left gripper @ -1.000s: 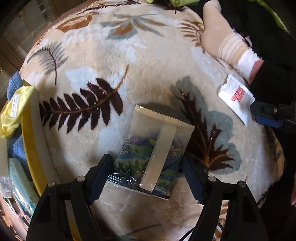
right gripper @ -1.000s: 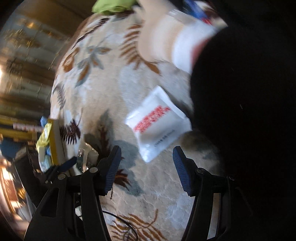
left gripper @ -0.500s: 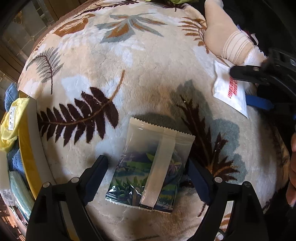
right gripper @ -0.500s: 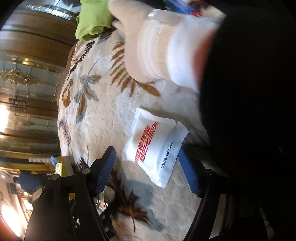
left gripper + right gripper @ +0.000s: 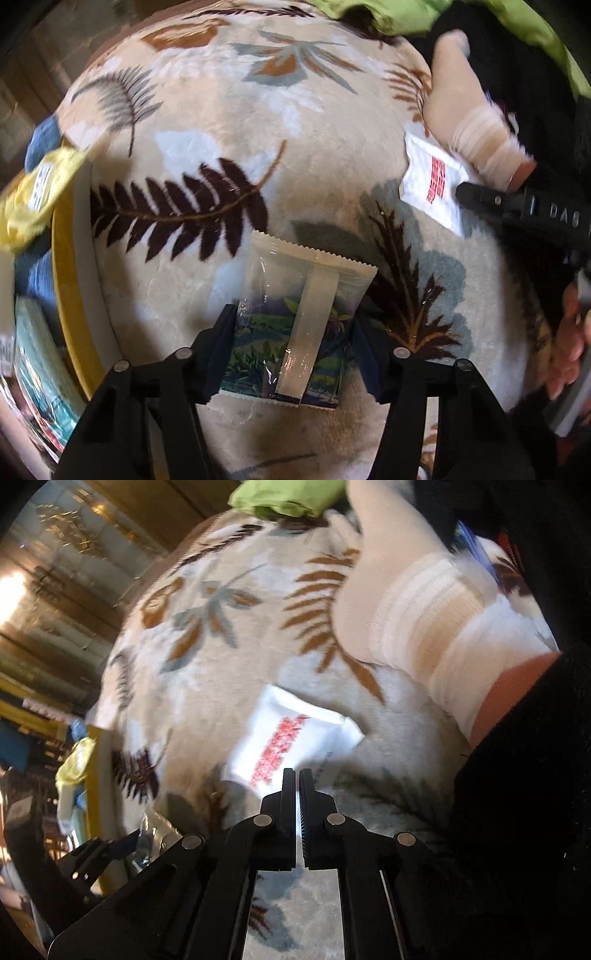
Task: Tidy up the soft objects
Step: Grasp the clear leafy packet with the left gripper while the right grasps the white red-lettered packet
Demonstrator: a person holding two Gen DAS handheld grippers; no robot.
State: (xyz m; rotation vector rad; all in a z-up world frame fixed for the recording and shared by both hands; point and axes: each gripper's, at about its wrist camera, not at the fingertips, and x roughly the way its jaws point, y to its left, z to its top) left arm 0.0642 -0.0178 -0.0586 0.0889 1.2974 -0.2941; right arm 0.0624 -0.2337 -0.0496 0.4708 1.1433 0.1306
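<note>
Left wrist view puts your left gripper (image 5: pixel 295 354) low in the middle of the frame, its jaws just closed in onto the clear packet (image 5: pixel 295 325) with the leafy print; both pads press the packet's long edges, so it is clamped. The packet lies flat on the leaf-patterned rug (image 5: pixel 229 122), its serrated top edge pointing up the frame. At the left edge sits a yellow-rimmed box (image 5: pixel 68 295) with a yellow cloth (image 5: pixel 37 192) draped over its rim and blue and teal soft things inside. At the upper right a foot in a beige sock (image 5: pixel 465 122) rests on the rug, touching the white pouch (image 5: pixel 432 184) with red lettering.

Right wrist view shows your right gripper (image 5: pixel 297 775) at the lower middle, jaws just snapped together with only a thin slit between them. Its tips sit at the lower edge of the white pouch, but blur hides whether any of the pouch is pinched. A green cloth (image 5: pixel 280 496) lies at the top of the frame, beyond the rug.
</note>
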